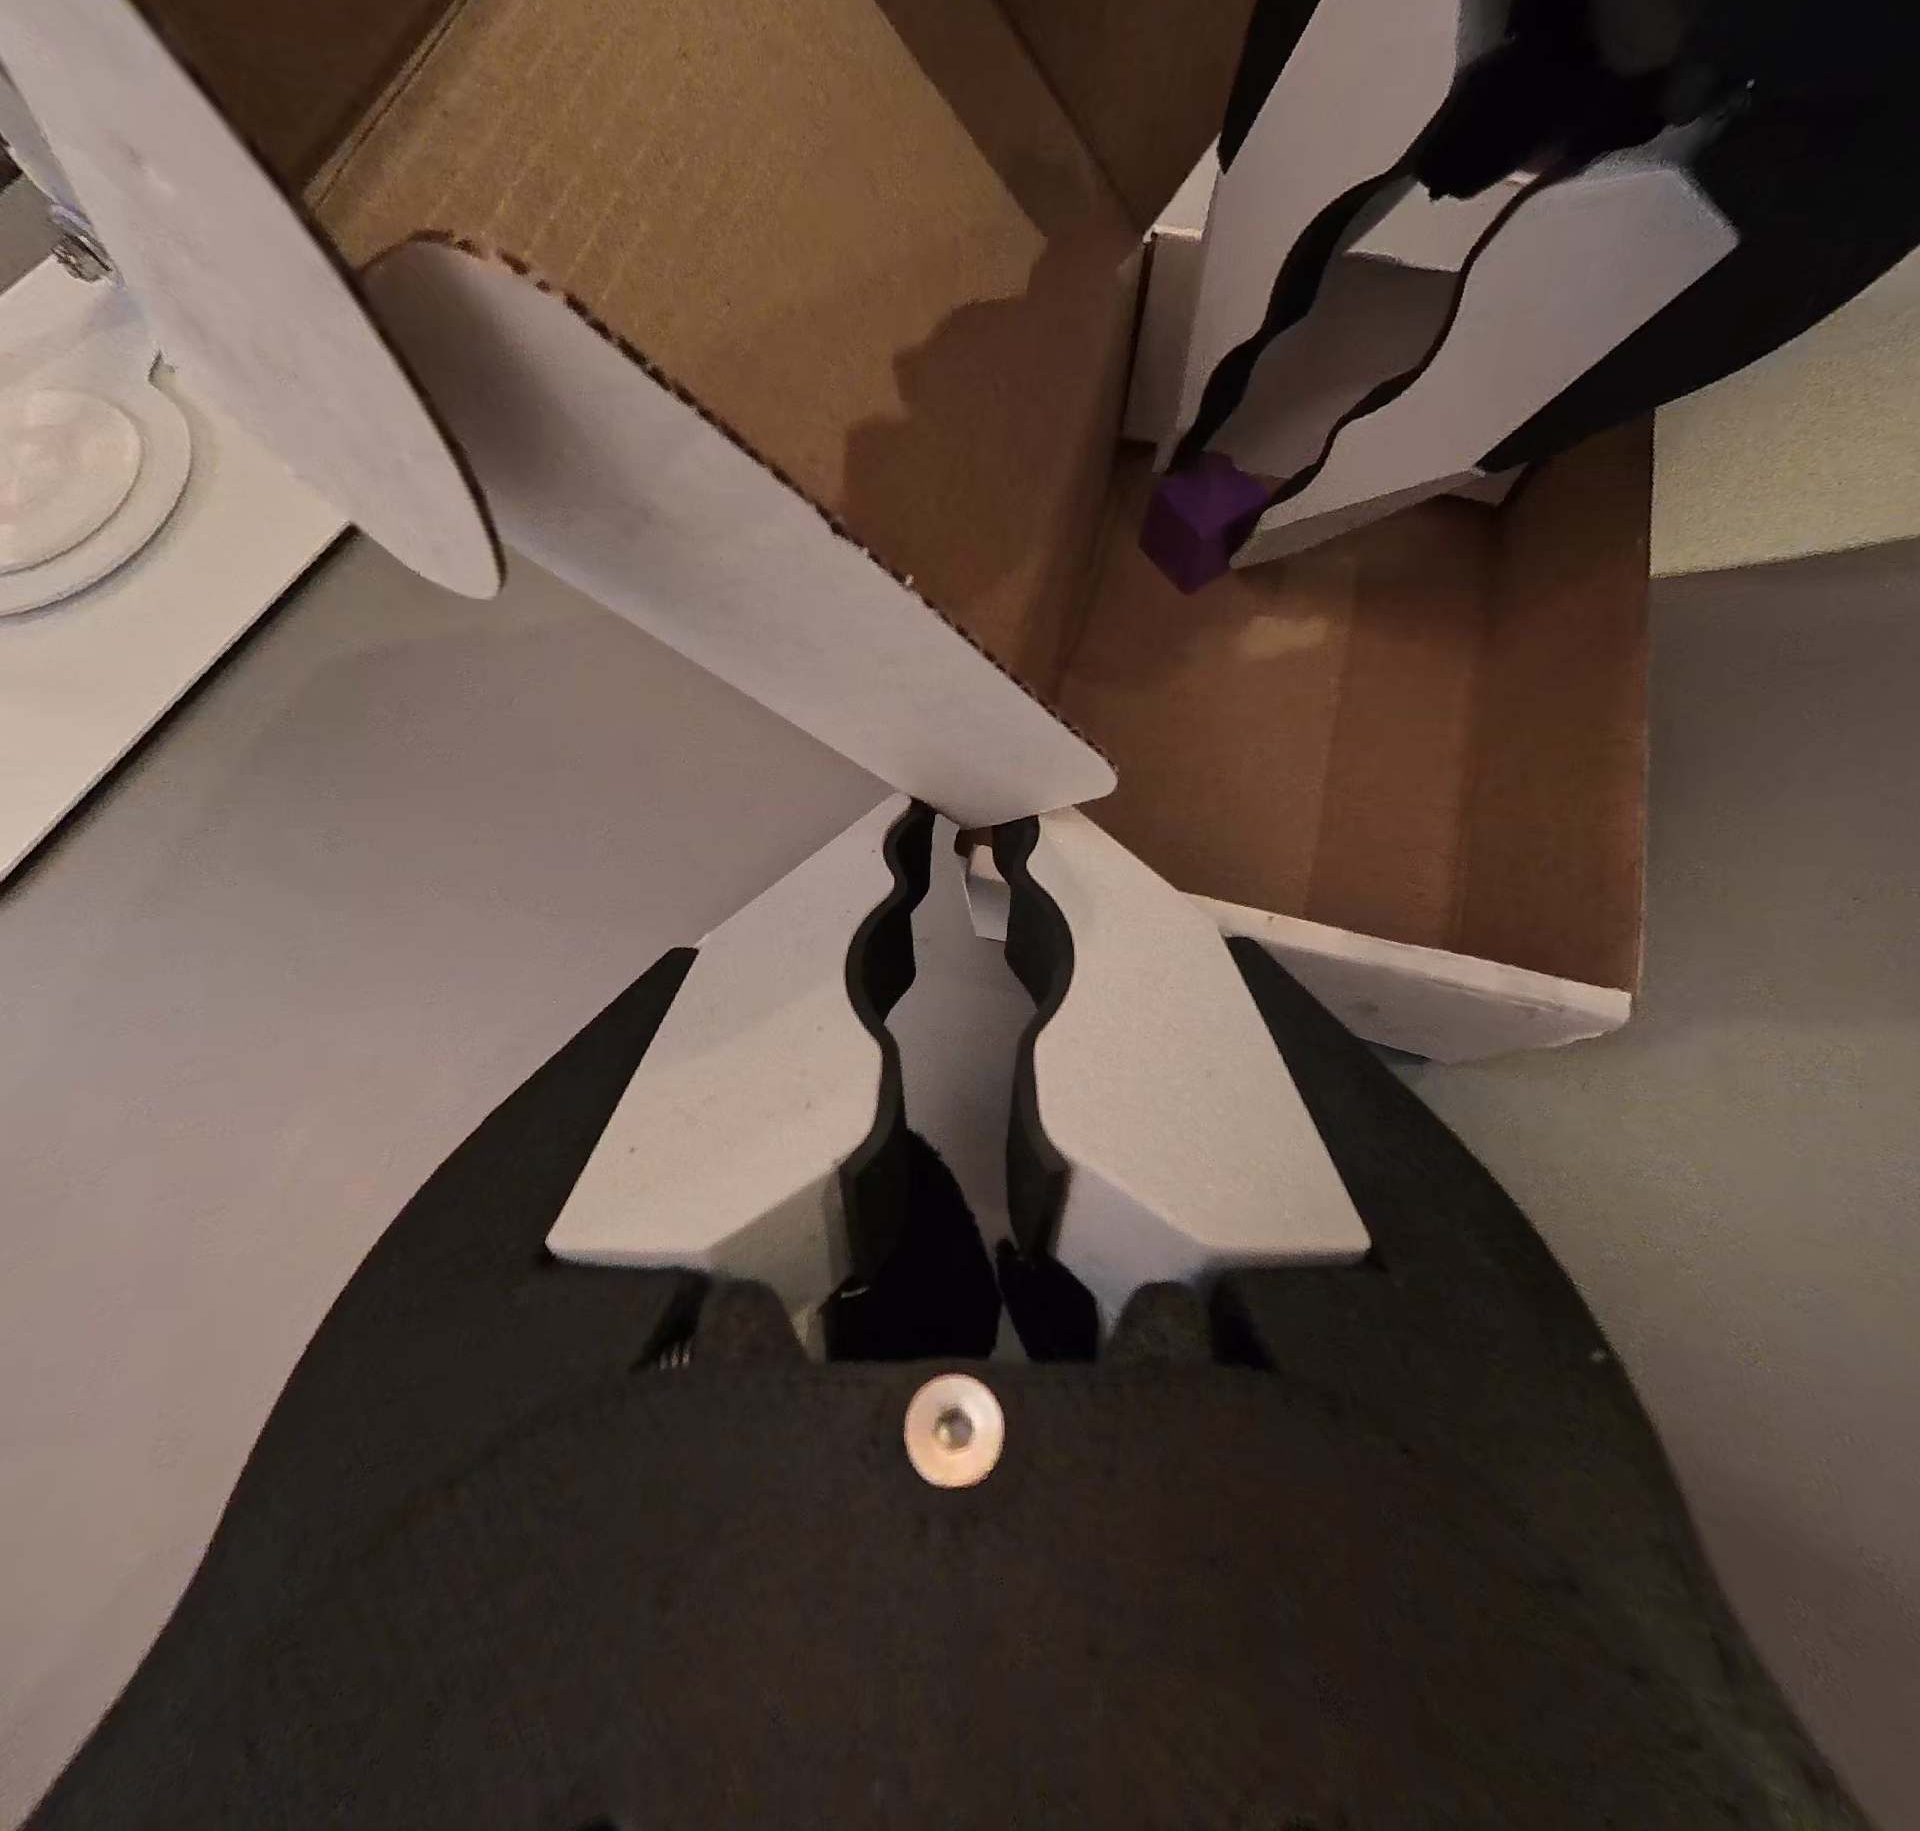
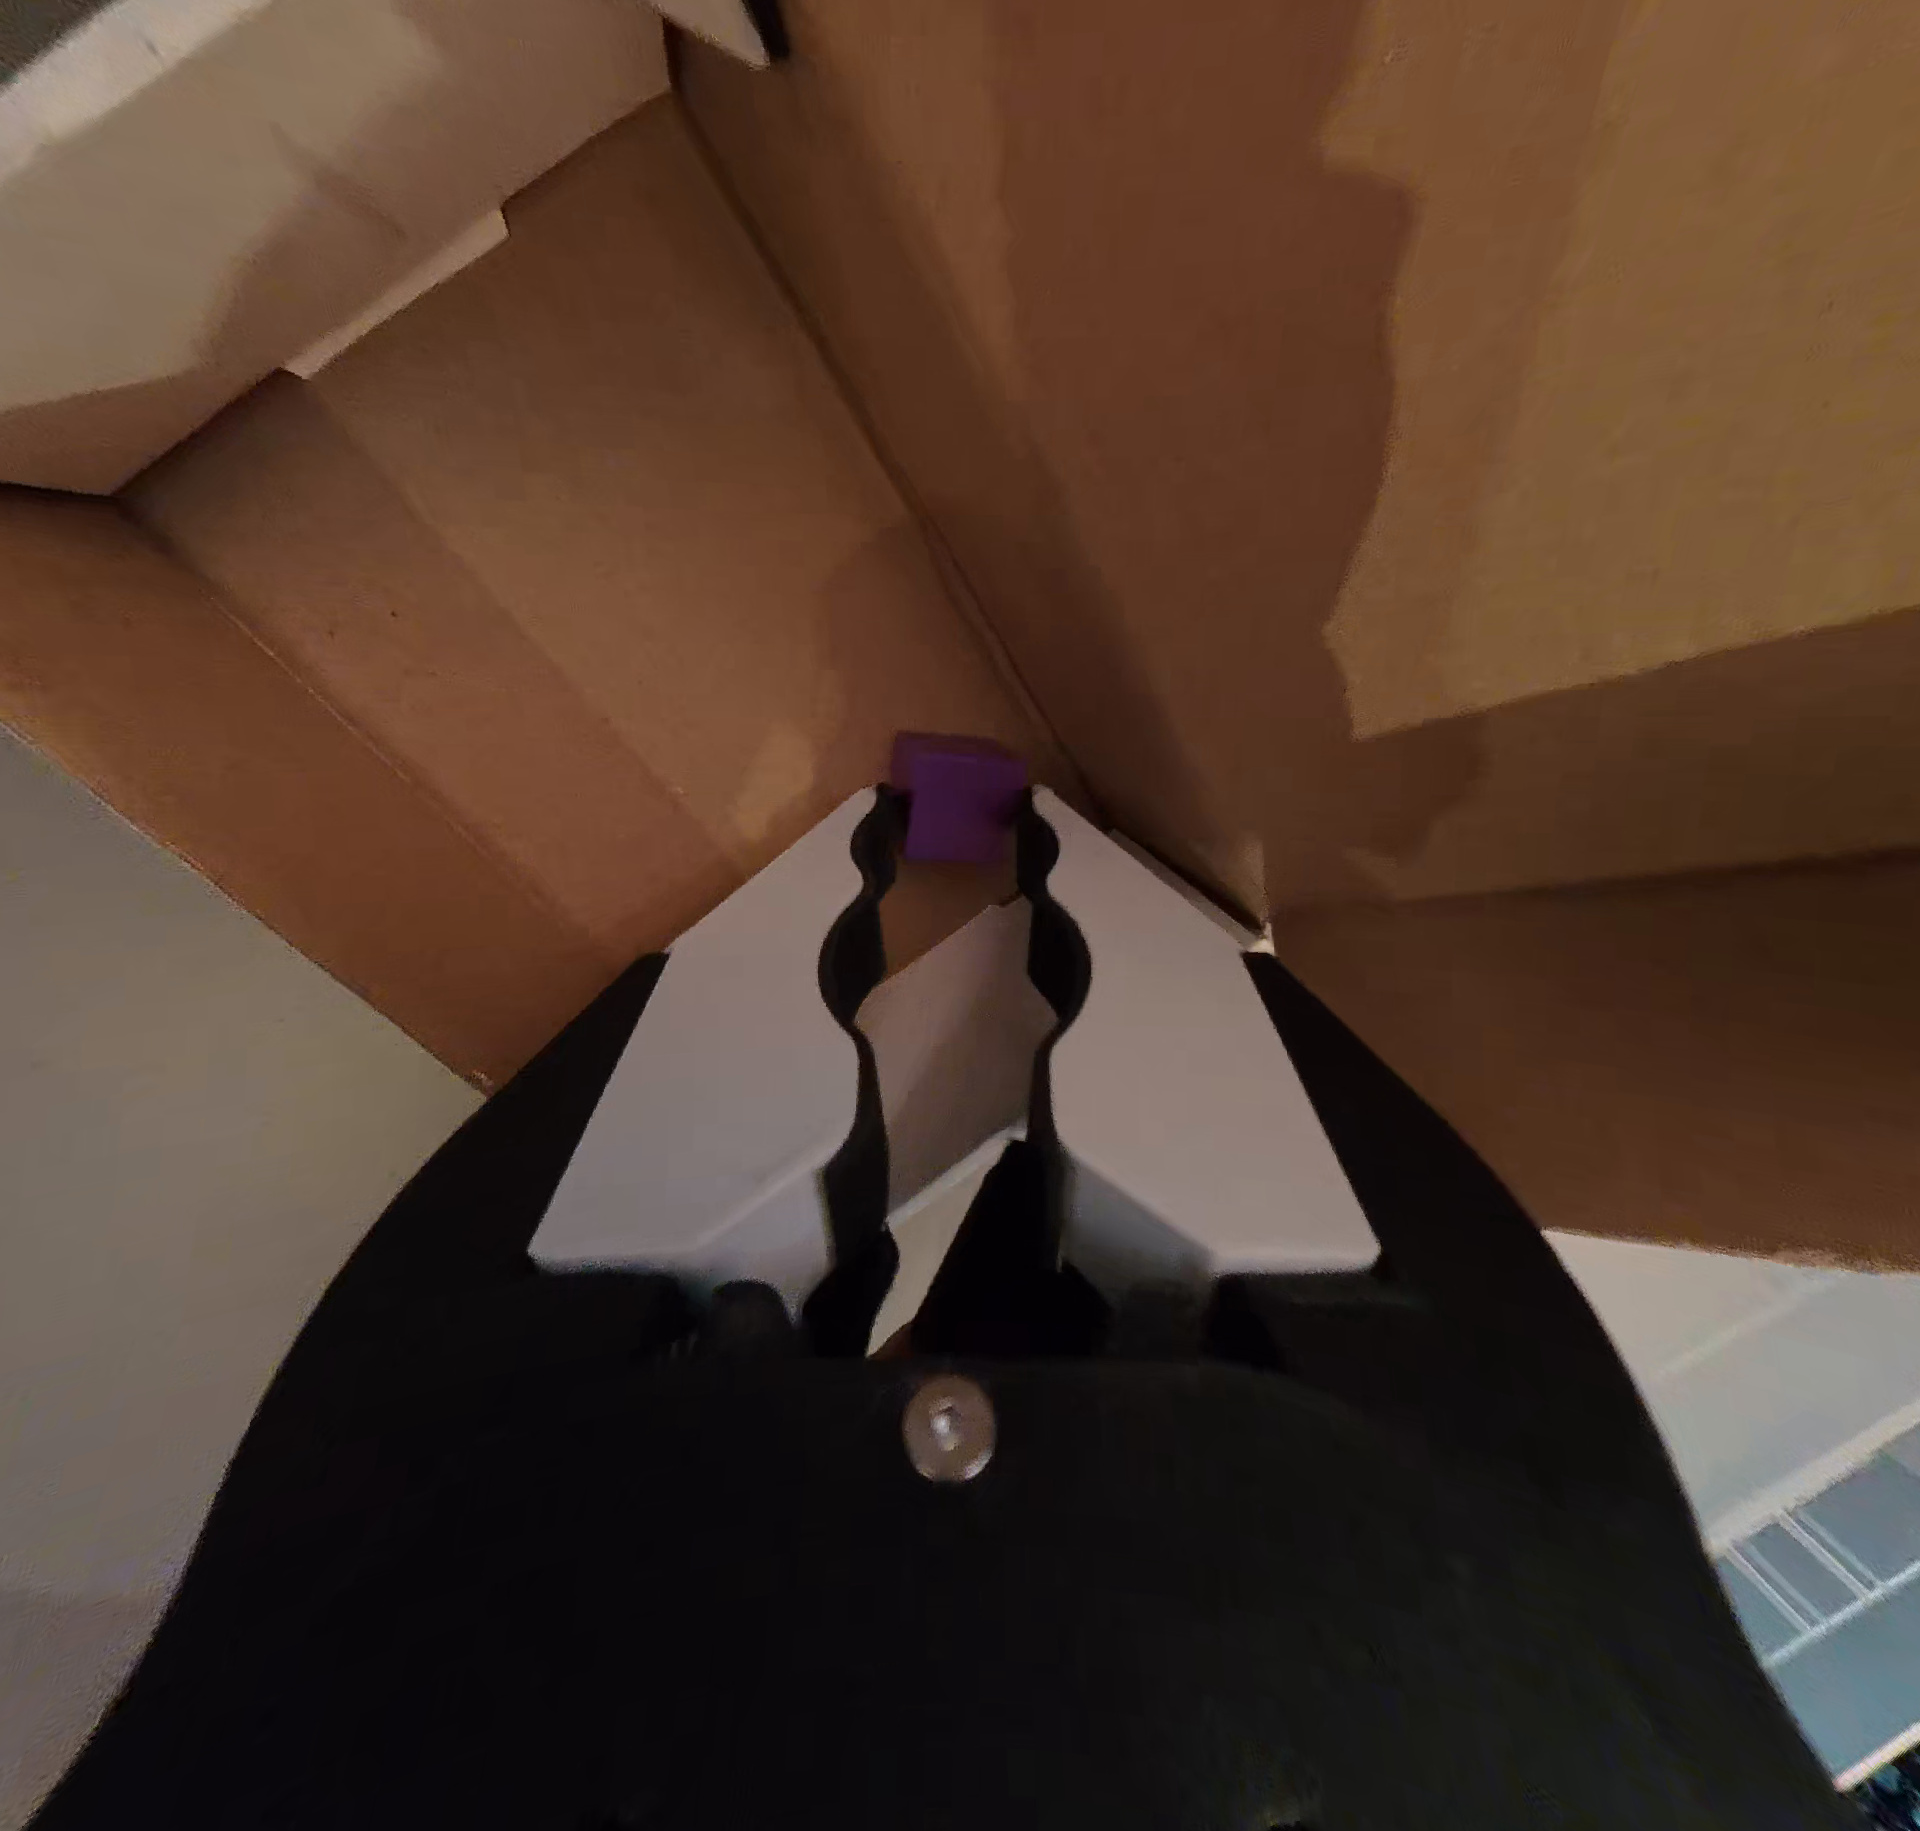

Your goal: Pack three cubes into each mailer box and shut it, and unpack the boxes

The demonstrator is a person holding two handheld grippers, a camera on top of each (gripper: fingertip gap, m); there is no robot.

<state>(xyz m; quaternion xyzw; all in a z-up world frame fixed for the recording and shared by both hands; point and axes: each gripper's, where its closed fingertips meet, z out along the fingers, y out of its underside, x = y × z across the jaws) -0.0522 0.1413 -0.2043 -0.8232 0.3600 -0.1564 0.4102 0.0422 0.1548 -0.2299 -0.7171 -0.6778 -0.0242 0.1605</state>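
— cardboard fills most of both views. we see one mailer box point(image 1: 1538, 794), white outside and brown inside, standing open on the grey table point(image 1: 312, 950). its lid point(image 1: 675, 171) is raised and takes the upper middle of the left wrist view.

— and the left gripper point(image 1: 971, 836)? where do we find it?

— in the lower centre of the left wrist view. its jaws are nearly pressed together, and they pinch the corner of the white lid flap point(image 1: 727, 534), which runs from the upper left down to the fingertips. so the lid is held up by this flap.

— and the cube?

— the purple cube point(image 2: 951, 805) is in the centre of the right wrist view, between the fingertips of the right gripper point(image 2: 954, 813). the jaws are closed on its two sides. in the left wrist view the same cube point(image 1: 1195, 524) shows in the upper right, at the tip of the right gripper point(image 1: 1231, 493), inside the box, near the back corner. we cannot tell if it touches the brown floor of the box or hangs just above it.

— other cubes?

— we see only this one. at the left edge of the left wrist view there is a white object point(image 1: 73, 493) with a round part, too blurred for us to name.
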